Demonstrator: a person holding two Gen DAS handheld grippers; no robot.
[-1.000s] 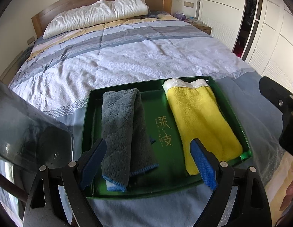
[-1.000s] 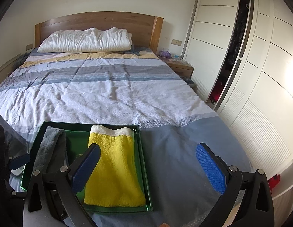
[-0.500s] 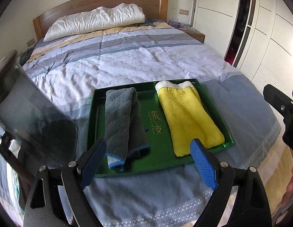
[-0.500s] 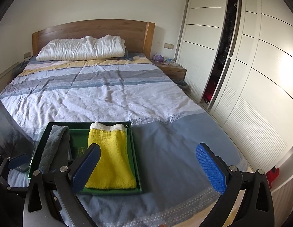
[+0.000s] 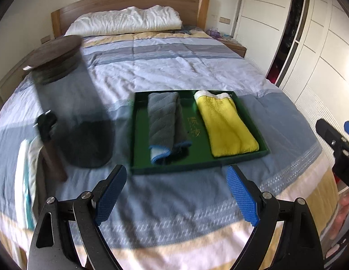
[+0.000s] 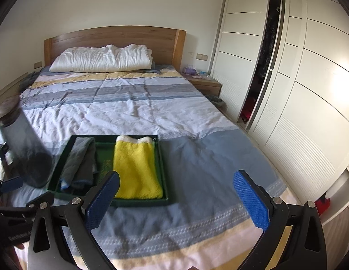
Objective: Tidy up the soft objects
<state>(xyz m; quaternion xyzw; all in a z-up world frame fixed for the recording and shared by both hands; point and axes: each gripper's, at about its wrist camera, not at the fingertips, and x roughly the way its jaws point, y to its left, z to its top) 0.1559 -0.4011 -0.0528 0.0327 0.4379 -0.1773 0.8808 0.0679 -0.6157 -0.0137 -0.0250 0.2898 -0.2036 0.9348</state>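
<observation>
A green tray (image 5: 138, 144) lies on the bed near its foot. In it a folded grey cloth (image 5: 165, 119) lies on the left and a folded yellow cloth (image 5: 224, 123) on the right. The tray (image 6: 162, 171), the grey cloth (image 6: 80, 159) and the yellow cloth (image 6: 135, 166) also show in the right wrist view. My left gripper (image 5: 176, 194) is open and empty, held back from the tray's near edge. My right gripper (image 6: 174, 199) is open and empty, above the bed's foot to the right of the tray.
A tall dark see-through jar with a brown lid (image 5: 68, 103) stands on a stand left of the tray. A white pillow (image 6: 102, 58) lies at the wooden headboard. A white wardrobe (image 6: 298, 90) and a nightstand (image 6: 203, 83) are on the right.
Both grippers have pulled back and up from the tray, which now looks smaller and farther. The jar on the left has come fully into view. Both stay open.
</observation>
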